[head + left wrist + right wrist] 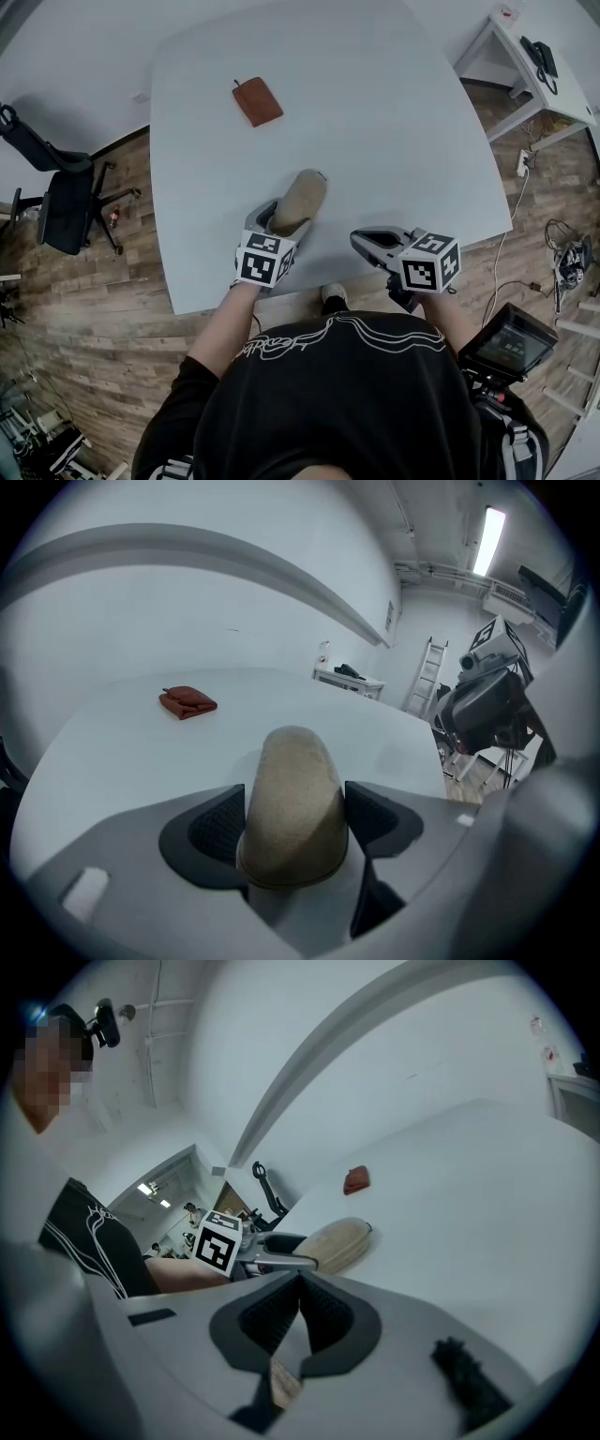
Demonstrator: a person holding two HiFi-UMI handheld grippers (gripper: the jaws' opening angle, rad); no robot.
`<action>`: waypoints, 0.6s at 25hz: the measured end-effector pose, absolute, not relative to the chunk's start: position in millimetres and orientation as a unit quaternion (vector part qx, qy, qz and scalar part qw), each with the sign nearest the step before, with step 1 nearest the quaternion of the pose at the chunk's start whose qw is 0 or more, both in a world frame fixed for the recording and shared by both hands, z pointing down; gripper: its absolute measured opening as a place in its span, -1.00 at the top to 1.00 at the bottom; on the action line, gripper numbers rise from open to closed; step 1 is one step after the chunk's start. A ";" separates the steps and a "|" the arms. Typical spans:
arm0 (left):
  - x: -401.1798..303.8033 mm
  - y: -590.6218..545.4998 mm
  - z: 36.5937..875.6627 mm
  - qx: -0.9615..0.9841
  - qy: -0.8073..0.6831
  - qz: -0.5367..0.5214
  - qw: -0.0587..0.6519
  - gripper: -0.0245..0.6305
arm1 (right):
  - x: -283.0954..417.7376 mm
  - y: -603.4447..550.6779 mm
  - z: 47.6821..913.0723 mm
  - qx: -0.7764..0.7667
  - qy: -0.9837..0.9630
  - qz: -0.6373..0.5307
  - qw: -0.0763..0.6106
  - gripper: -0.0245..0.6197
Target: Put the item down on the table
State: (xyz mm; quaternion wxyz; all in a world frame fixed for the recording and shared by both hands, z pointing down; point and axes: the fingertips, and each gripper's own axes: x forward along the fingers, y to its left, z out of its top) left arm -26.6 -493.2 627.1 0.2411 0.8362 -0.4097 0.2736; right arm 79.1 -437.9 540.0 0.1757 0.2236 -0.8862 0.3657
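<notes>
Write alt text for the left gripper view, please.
The left gripper clasps a tan item between its fingers, the item's rounded end pointing out over a white table. A red-brown pouch lies farther back on the table, to the left. A ladder stands beyond the table at the right.

Open tabletop (403,141) ahead, brown wallet (257,101) far side, left

The item (298,195) sits between the jaws of the left gripper (281,220), at the near edge of the surface (394,122). The right gripper (361,242) is just to its right. A small pouch (257,101) lies farther back on the surface. A chair (66,192) stands on the floor to the left.
</notes>
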 end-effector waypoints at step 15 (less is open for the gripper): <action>-21.2 -460.6 588.5 0.852 -0.377 0.219 0.289 -0.26 | 64.9 -415.9 530.5 0.215 -0.896 0.342 0.185 0.90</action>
